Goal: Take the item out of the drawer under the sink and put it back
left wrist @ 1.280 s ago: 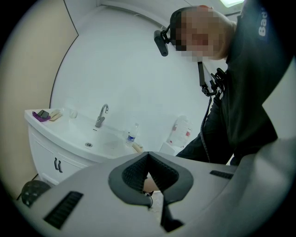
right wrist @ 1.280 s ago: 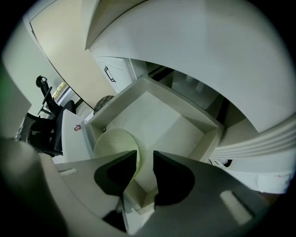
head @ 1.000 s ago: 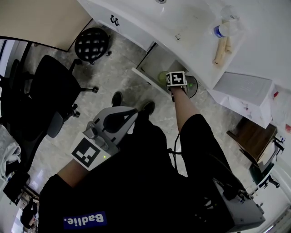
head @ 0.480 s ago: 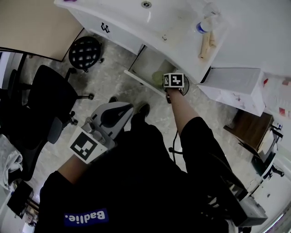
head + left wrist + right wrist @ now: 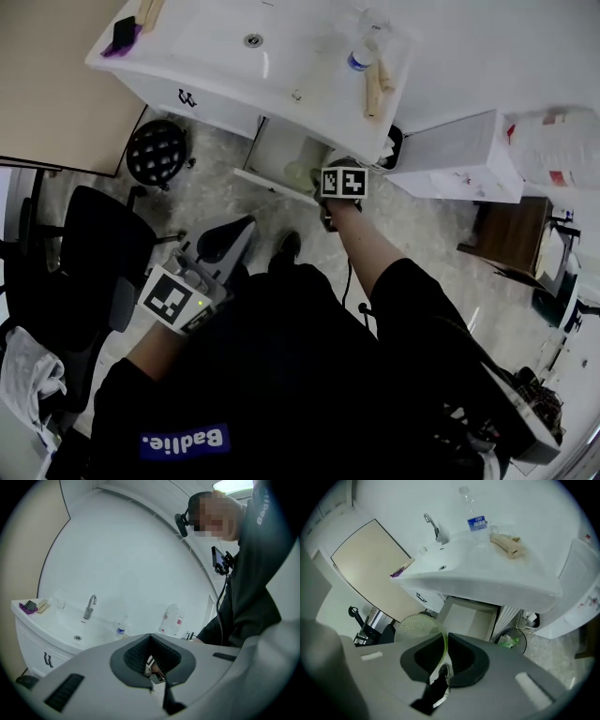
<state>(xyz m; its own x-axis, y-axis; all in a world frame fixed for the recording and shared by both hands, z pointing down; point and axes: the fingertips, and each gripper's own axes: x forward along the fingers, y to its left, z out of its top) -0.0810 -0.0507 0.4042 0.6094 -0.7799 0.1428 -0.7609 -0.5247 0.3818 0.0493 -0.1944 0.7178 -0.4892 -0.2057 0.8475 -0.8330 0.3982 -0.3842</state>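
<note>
right hand-held gripper (image 5: 444, 643): clamped on the rim of the green bowl (image 5: 415, 626), angled down
green bowl: out of the drawer (image 5: 466, 618), held in the air just beside its open front
drawer: pulled open under the sink (image 5: 487, 581)
left hand-held gripper (image 5: 150, 638): jaws together, nothing between them, well apart from the sink
</note>
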